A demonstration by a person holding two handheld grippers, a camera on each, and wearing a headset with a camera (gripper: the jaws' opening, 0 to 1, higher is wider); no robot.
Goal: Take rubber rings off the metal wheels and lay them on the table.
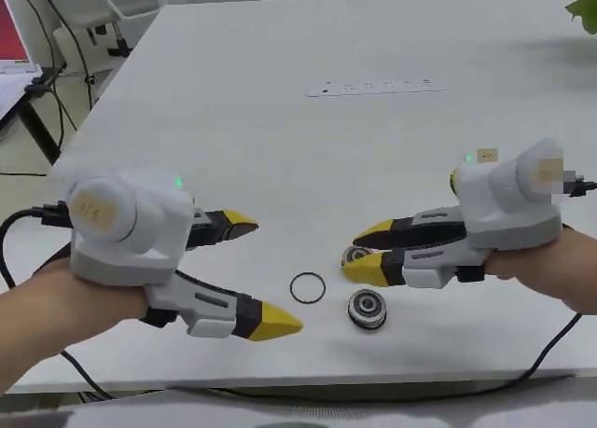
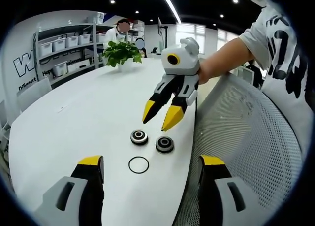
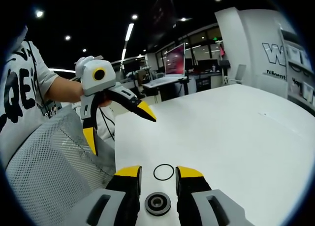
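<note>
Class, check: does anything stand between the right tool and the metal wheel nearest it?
Nothing visible does. The metal wheel lies on the table between the open jaws of the right tool; the loose rubber ring lies beyond it.

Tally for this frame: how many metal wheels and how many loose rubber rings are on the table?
Wheels: 2
Loose rings: 1
Total: 3
</note>
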